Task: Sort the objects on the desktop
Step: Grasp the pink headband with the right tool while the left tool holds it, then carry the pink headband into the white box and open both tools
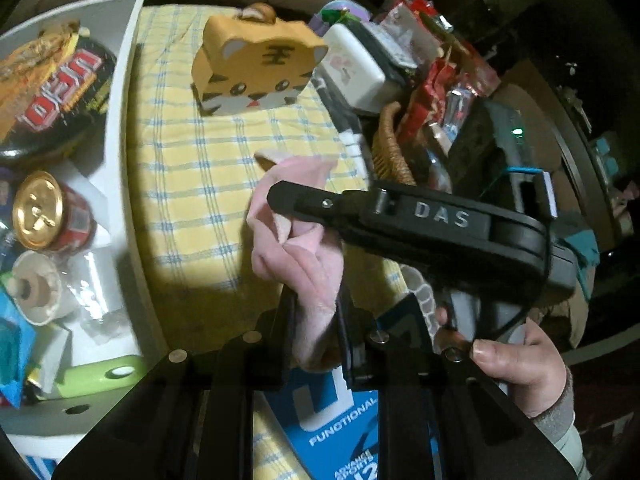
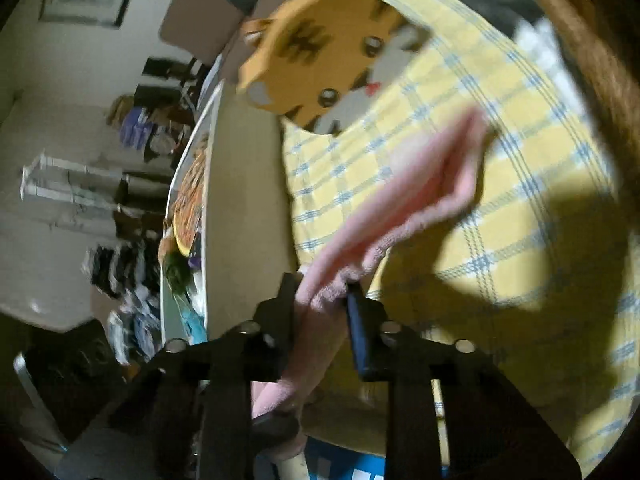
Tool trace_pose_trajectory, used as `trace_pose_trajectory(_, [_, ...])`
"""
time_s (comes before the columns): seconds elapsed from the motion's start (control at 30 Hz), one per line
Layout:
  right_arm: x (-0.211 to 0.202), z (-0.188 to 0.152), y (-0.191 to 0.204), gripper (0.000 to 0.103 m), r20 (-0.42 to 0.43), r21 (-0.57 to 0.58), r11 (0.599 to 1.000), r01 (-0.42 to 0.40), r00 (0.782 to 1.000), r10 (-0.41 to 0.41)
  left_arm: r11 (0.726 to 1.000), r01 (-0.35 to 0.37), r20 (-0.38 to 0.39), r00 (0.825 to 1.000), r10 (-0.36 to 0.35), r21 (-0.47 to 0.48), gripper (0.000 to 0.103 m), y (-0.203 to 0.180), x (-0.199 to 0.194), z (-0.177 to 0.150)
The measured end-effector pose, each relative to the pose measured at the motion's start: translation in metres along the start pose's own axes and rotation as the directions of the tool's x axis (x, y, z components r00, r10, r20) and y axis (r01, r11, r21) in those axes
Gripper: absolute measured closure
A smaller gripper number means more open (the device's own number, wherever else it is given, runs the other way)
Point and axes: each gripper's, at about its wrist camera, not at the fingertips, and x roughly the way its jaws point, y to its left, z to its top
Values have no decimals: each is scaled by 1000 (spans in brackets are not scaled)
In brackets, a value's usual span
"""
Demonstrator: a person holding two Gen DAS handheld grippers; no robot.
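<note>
Pink cloth (image 1: 298, 264) pinched by both claws (bunched), tiger toy (image 1: 256, 68) beyond

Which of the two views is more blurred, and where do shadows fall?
Right wrist view: clearly more blurred, smearing the orange tiger-face box and pink cloth; a dark shadow crosses the yellow checked tablecloth. Left wrist view: sharper, shadow under the cloth.

- Cloth (image 1: 298, 264): plain pale pink, at centre.
- Tablecloth (image 1: 192, 168): yellow with blue-and-white check lines.
- Tiger-face box (image 1: 256, 68), at 12 o'clock: orange, black stripes, white muzzle, red mouth.
- Can (image 1: 52, 212), at 9 o'clock: gold lid, red body.
- Grippers (image 1: 316, 316): black.
</note>
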Motion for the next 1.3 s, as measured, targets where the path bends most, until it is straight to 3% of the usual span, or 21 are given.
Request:
trace_pose_trajectory(0.2, [-42,-3,77,83,81,-203,979,32,997,-16,999,28,76,997,-30,17,85,-4,-51,3])
trace_pose_trajectory(0.37, [-68,-12,168,84,109,-368,929,28,994,13,1000,3,166,986,-5,15,85,12,-119,-3])
trace_pose_trajectory(0.53, [-43,-34,259,84,76,-488,873,-3,996,46,997,-72,244,967,76,-27,84,57,-189,-18])
trace_pose_trajectory(0.7, [19,-59,330,84,-4,-537,838,-93,994,108,979,-172,263,945,196,-110,84,127,-236,-38])
trace_pose_trajectory(0.83, [81,-76,354,84,-60,-546,828,-125,992,110,953,-234,232,933,275,-192,84,192,-245,-48])
trace_pose_trajectory(1.0, [147,-88,359,84,-89,-562,819,-114,993,77,926,-288,165,929,332,-242,84,249,-224,-54])
trace_pose_trajectory(1.13, [186,-93,343,83,-118,-579,812,-74,993,5,922,-312,106,934,342,-229,83,260,-203,-65])
trace_pose_trajectory(1.23, [204,-97,332,81,-113,-606,795,6,989,-94,931,-309,69,942,327,-192,82,254,-187,-71])
trace_pose_trajectory(1.3, [209,-97,324,68,-138,-605,796,15,983,-124,929,-328,52,938,341,-172,76,245,-180,-74])
